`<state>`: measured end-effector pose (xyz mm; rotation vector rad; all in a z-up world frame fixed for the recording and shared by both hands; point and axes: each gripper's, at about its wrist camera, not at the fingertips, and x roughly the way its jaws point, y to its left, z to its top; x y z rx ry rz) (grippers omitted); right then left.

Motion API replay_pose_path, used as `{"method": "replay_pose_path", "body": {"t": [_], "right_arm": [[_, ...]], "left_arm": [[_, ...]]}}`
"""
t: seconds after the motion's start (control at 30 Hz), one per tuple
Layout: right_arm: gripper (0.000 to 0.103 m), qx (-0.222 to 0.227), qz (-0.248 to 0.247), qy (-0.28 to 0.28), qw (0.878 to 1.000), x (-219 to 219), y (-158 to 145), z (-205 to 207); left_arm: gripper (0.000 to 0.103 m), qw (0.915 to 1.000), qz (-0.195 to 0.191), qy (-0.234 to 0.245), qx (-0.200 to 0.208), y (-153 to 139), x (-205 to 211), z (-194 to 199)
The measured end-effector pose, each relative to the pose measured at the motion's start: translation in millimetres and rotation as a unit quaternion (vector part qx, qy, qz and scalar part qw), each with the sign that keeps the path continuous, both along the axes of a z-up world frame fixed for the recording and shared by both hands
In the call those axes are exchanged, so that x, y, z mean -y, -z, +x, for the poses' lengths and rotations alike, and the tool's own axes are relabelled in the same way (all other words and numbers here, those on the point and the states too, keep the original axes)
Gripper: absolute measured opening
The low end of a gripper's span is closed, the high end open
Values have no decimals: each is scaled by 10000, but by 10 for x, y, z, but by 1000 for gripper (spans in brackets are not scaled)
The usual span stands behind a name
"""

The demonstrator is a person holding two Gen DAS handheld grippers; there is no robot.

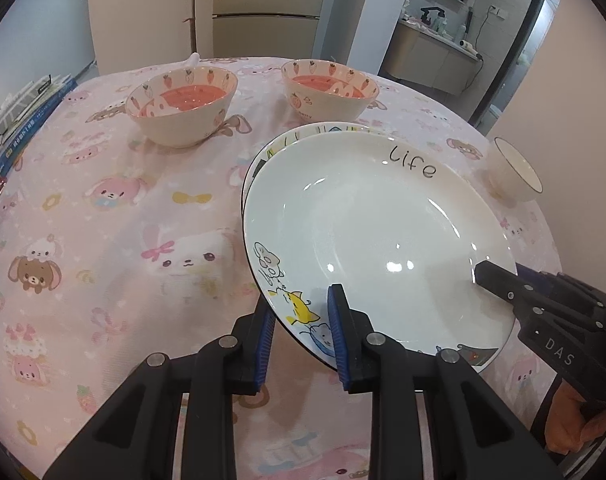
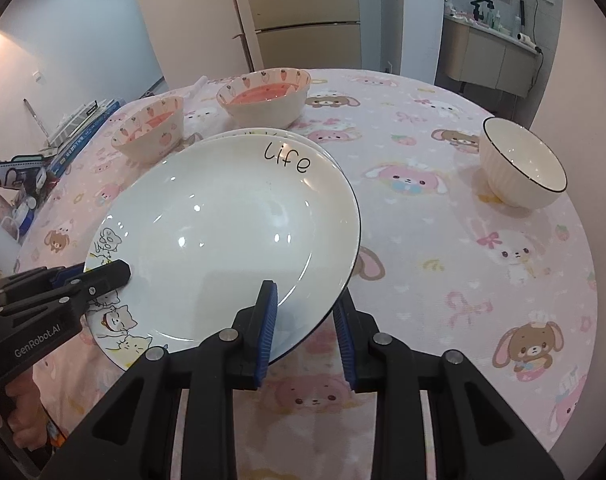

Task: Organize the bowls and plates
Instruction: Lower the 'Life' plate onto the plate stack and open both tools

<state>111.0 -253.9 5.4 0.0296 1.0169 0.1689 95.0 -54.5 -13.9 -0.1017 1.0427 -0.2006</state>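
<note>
A white plate (image 1: 367,224) with "life" lettering and cartoon cats is held just above a second plate (image 1: 299,131) whose rim peeks out behind it. My left gripper (image 1: 303,320) is shut on the plate's near-left rim. My right gripper (image 2: 305,312) is shut on the plate (image 2: 227,236) at its near-right rim. Two strawberry-print bowls (image 1: 183,106) (image 1: 329,88) with pink insides stand at the far side. A white ribbed bowl (image 2: 523,162) with a dark rim stands at the right.
The round table (image 2: 483,300) has a pink cartoon-rabbit cloth. Books (image 1: 27,116) are stacked at the far left edge. A cabinet and a counter stand beyond the table.
</note>
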Motion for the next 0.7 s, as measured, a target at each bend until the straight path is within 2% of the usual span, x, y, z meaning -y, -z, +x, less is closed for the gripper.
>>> {"method": "replay_pose_path", "body": {"t": [0.2, 0.4, 0.47, 0.53, 0.63, 0.7], "right_arm": [[30, -80, -42, 39, 10000, -31, 26, 75], [31, -72, 73, 53, 9999, -6, 40, 78], [31, -71, 146, 95, 9998, 23, 44, 86], [31, -62, 235, 267, 9993, 91, 37, 97], [31, -96, 554, 602, 9966, 259, 21, 135], [25, -127, 812, 692, 9942, 358, 11, 164]], "left_arm": [[29, 9999, 159, -41, -44, 29, 49, 63], [31, 9999, -70, -73, -51, 33, -16, 61], [32, 10000, 41, -87, 4, 11, -15, 52], [32, 9996, 219, -137, 137, -36, -13, 23], [32, 9995, 155, -175, 224, -110, -69, 6], [32, 9993, 180, -117, 304, -162, -82, 15]]}}
